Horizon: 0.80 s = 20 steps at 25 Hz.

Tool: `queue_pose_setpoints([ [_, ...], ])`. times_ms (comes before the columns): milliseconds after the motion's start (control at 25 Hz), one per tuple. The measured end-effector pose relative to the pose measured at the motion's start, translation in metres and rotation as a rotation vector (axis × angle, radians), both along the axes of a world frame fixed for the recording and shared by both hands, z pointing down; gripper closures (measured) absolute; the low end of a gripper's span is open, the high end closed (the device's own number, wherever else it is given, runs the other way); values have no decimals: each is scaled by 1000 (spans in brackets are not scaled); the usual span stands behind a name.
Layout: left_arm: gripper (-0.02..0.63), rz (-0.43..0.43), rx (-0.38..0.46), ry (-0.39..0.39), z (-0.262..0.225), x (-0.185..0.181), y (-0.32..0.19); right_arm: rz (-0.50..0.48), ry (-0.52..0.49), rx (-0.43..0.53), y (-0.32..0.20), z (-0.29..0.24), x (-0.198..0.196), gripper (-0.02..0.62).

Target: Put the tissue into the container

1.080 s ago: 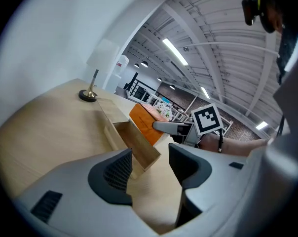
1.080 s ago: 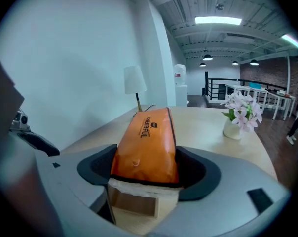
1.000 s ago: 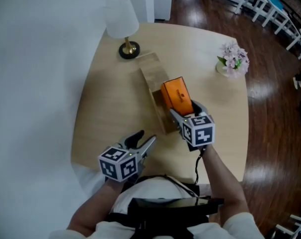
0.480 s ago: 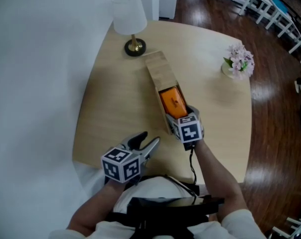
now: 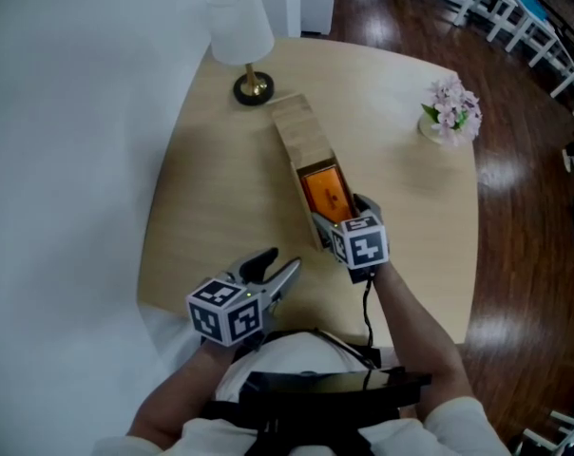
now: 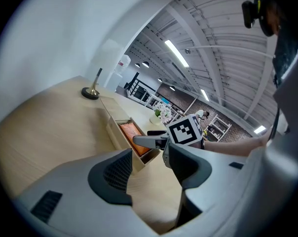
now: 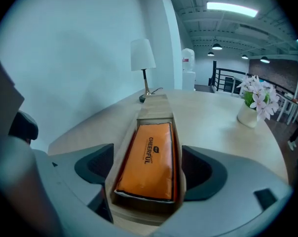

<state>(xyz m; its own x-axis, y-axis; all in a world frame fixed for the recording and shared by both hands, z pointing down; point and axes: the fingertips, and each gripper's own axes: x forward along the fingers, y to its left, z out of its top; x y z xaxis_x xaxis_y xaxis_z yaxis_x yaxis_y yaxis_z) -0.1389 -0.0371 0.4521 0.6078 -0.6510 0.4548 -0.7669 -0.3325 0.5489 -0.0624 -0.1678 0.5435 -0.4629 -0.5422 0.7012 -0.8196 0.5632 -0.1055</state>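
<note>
An orange tissue pack [image 5: 325,192] [image 7: 149,157] lies flat inside the long wooden container [image 5: 295,131] [image 7: 156,107] in the middle of the round table. My right gripper [image 5: 344,216] [image 7: 148,181] is at the container's near end. Its jaws are opening and stand outside the two walls, with the pack lying between them; the pads do not press on it. The far part of the container is covered by a wooden lid. My left gripper [image 5: 277,266] [image 6: 149,174] hovers open and empty over the table's near edge, left of the container.
A white table lamp [image 5: 239,28] stands at the table's far left, just beyond the container. A small vase of pink flowers [image 5: 449,112] sits at the far right. The table [image 5: 211,188] stands against a white wall on the left, with dark wooden floor to the right.
The right gripper carried the orange pack down from above the container into it. Its jaws have spread apart off the pack. The left gripper has barely moved.
</note>
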Motion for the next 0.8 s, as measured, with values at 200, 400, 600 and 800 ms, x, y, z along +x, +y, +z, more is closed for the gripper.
queue_pose_setpoints([
  [200,380,32,34,24,-18,9,3,32,-113,43,18,-49,23,167],
  [400,424,115,86,63,-38,34,12,108,-192,41,57,-82,64,312],
  [600,455,235,126,55,-51,65,24,194,-228,38,92,-101,107,419],
  [800,519,310,119,61,-57,83,41,275,-267,39,125,-120,137,583],
])
